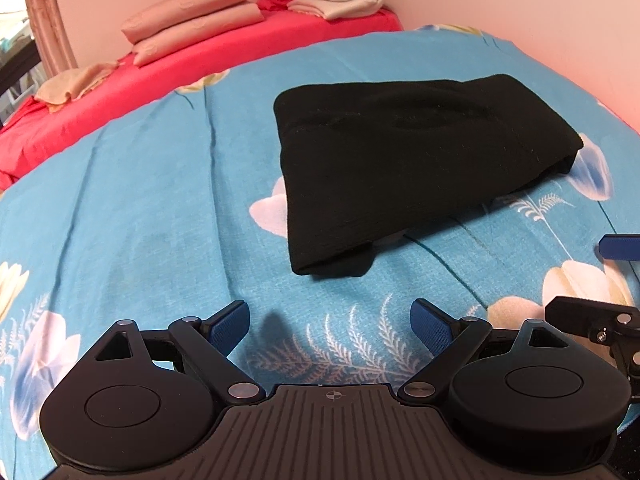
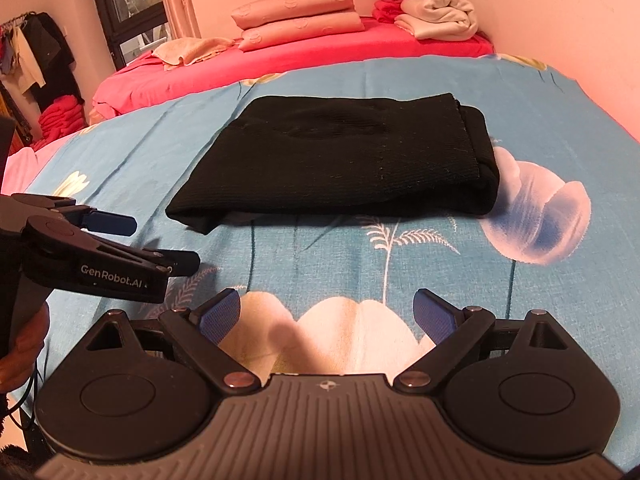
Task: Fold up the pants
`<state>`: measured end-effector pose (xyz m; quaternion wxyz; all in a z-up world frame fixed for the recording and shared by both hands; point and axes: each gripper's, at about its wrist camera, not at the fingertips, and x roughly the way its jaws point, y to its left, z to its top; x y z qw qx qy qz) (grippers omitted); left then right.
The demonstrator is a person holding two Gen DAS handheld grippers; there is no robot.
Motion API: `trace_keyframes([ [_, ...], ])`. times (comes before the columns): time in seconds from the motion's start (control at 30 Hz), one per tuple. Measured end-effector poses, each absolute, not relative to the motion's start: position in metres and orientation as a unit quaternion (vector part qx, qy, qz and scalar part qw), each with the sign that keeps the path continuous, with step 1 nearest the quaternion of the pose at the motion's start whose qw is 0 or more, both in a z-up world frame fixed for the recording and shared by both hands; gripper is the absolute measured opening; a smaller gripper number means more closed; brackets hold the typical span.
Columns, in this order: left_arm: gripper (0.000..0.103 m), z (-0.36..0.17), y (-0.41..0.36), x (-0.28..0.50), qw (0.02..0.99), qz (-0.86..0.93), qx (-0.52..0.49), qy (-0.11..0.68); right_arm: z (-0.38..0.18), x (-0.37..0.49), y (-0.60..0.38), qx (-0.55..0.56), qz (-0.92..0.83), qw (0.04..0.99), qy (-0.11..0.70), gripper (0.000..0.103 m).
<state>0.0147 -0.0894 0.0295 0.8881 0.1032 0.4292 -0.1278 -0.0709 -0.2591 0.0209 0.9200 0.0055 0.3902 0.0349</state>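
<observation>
The black pants lie folded into a compact rectangle on the blue floral bedspread. They also show in the right wrist view, with layered edges at the right end. My left gripper is open and empty, hovering over the bedspread short of the pants' near edge. My right gripper is open and empty, also short of the pants. The left gripper shows in the right wrist view at the left. Part of the right gripper's fingers shows at the right edge of the left wrist view.
A red sheet covers the far part of the bed, bearing pink pillows, a beige towel and folded red and white cloths. A pink wall runs along the right. A window and hanging clothes stand at far left.
</observation>
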Motion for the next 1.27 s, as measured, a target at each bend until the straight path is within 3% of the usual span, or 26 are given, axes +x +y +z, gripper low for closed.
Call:
trace_keyframes([
  [1.27, 0.103, 0.020, -0.092, 0.034, 0.879, -0.138, 0.087, 0.449, 0.019, -0.054, -0.260, 0.006, 0.047, 0.917, 0.396, 0.096],
])
